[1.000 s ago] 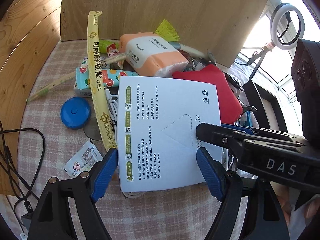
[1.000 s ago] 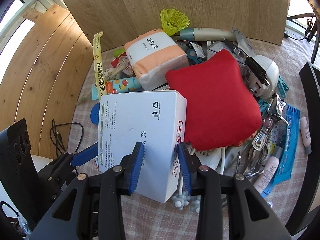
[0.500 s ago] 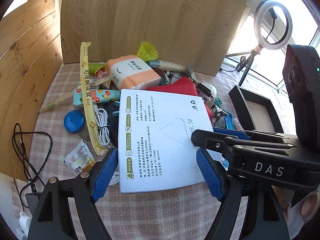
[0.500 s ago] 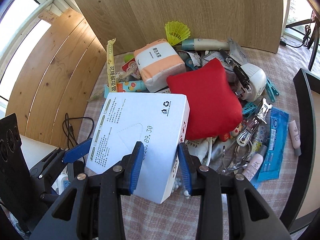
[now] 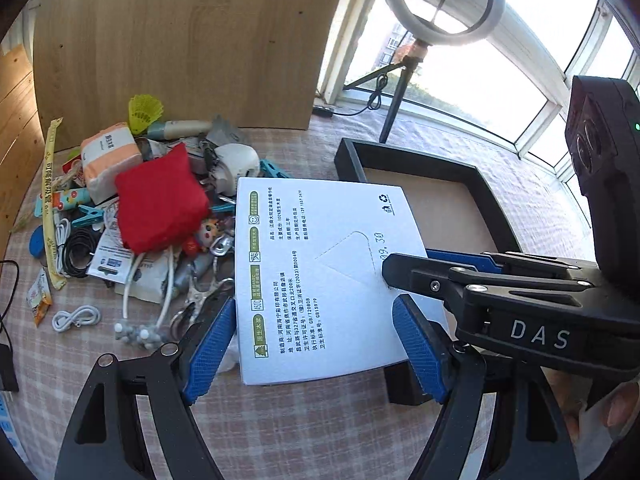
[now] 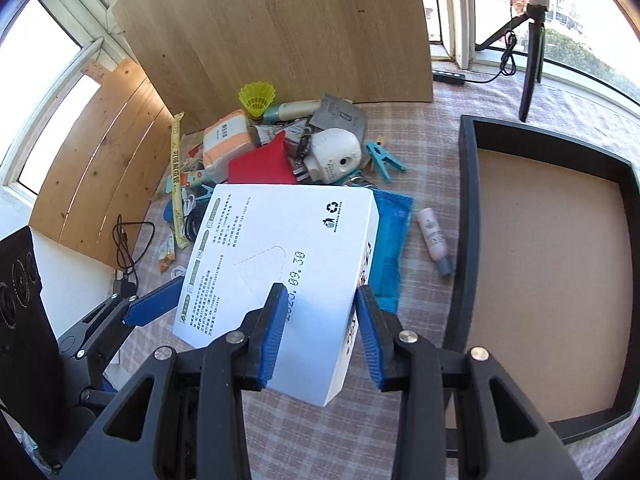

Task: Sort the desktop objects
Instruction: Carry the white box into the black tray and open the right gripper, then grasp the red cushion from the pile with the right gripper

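A white tissue box (image 5: 320,264) (image 6: 280,240) hangs in the air, held from two sides. My left gripper (image 5: 314,348) stands wide across its near end, blue pads against both side edges, shut on it. My right gripper (image 6: 320,324) is shut on the box's right edge, one finger on the printed top and the other on the red-lettered side. The box hovers over the left wall of a black-framed tray (image 5: 492,200) (image 6: 468,200) with a bare cardboard floor. The pile of desktop things with the red cushion (image 5: 160,204) (image 6: 260,168) lies to the left.
The pile holds an orange tissue pack (image 5: 108,152), a yellow shuttlecock (image 5: 144,110), a white round device (image 6: 336,152), clips and cables. A blue packet (image 6: 392,240) and a pink tube (image 6: 434,240) lie by the tray. Behind stand a wooden board (image 5: 180,40) and a ring light (image 5: 440,0).
Both grippers have carried the tissue box up and to the right, off the pile. The pile has slid away to the left and the black tray has come under the box.
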`<control>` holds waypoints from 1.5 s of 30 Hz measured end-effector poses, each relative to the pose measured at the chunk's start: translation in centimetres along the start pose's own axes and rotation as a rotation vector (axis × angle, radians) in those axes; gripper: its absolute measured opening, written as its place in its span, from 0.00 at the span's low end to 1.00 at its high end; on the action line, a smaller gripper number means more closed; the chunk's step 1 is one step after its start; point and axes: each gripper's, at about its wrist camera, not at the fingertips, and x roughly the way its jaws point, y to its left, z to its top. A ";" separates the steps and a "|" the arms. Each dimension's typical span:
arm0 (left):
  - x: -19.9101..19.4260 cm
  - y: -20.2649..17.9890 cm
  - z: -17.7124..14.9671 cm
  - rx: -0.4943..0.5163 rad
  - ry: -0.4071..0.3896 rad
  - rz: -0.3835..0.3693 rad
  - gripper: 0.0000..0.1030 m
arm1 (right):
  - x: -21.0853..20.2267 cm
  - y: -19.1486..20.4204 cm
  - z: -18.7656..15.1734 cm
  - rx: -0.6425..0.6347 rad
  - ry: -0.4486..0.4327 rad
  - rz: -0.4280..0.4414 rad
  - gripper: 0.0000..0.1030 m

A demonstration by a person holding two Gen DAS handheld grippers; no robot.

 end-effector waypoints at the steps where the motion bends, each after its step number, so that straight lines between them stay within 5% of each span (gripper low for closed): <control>1: 0.7 -1.7 -0.2 0.012 0.008 -0.011 0.75 | -0.7 -1.5 -0.4 0.010 -0.003 -0.011 0.34; 12: 7.7 -17.9 -1.7 0.168 0.097 -0.139 0.75 | -7.3 -18.1 -4.8 0.166 -0.019 -0.158 0.34; 20: 9.4 -23.3 -2.1 0.273 0.155 -0.102 0.77 | -10.2 -24.6 -6.7 0.231 -0.026 -0.201 0.34; 23: 8.0 -22.4 -1.7 0.275 0.120 -0.068 0.77 | -11.5 -25.8 -6.7 0.249 -0.078 -0.251 0.34; 29: 5.2 -17.8 -0.1 0.193 0.068 -0.026 0.77 | -11.9 -23.4 -4.8 0.193 -0.120 -0.212 0.34; 37: 1.5 -8.0 1.6 0.103 0.023 0.081 0.77 | -9.1 -13.3 -2.2 -0.023 -0.158 -0.163 0.34; 45: -1.5 5.7 3.7 -0.101 0.001 0.183 0.75 | -3.9 -2.2 2.2 -0.146 -0.103 -0.058 0.34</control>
